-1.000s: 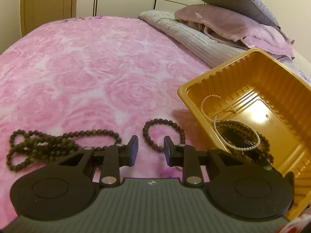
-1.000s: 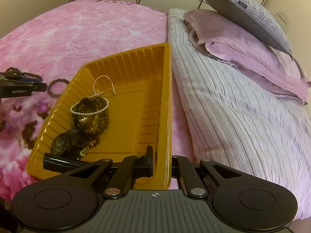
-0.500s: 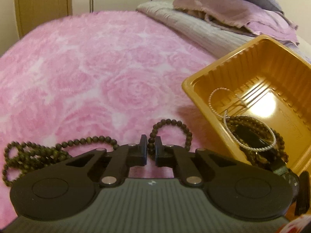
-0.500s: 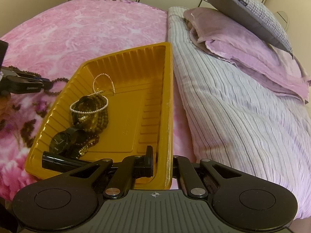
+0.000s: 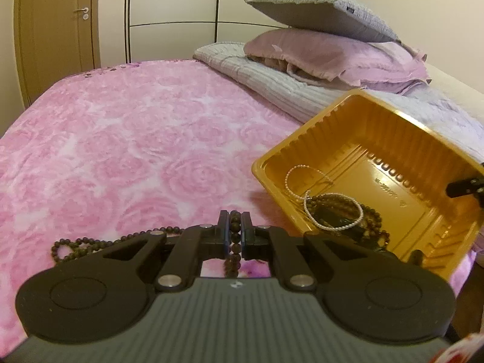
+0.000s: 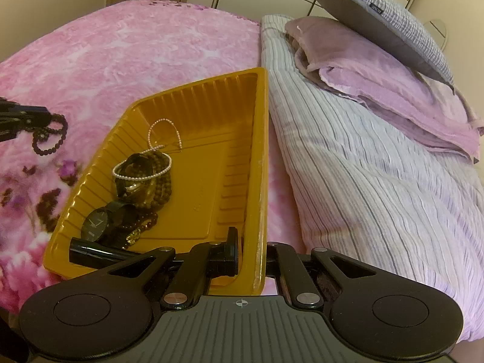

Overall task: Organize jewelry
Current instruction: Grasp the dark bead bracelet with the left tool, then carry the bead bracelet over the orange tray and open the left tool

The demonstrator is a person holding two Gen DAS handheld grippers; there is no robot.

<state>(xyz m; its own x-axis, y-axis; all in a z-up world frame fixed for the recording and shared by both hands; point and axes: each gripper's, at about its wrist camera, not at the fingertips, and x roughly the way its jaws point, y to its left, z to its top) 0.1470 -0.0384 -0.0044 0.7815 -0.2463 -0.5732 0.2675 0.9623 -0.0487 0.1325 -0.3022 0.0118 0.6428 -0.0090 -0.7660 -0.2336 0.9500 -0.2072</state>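
My left gripper [image 5: 235, 236] is shut on a small dark bead bracelet [image 5: 234, 252] and holds it lifted above the pink blanket; the bracelet hangs from the left gripper in the right wrist view [image 6: 50, 139]. A long dark bead necklace [image 5: 90, 243] lies on the blanket to the left. My right gripper [image 6: 251, 254] is shut on the near wall of the orange tray [image 6: 260, 157]. The tray [image 5: 305, 139] holds a pearl strand [image 6: 142, 169], brown beads [image 6: 160, 190], a black watch [image 6: 95, 224] and a black tube [image 6: 96, 251].
The pink rose-patterned blanket [image 5: 136, 139] covers the bed. A striped grey quilt [image 6: 363, 166] lies right of the tray, with a purple pillow [image 6: 378, 84] and a grey cushion [image 6: 378, 18] behind. A door and wardrobe stand at the back.
My left gripper closed on the small bead bracelet and lifted it off the blanket. The right gripper kept its hold on the tray wall.
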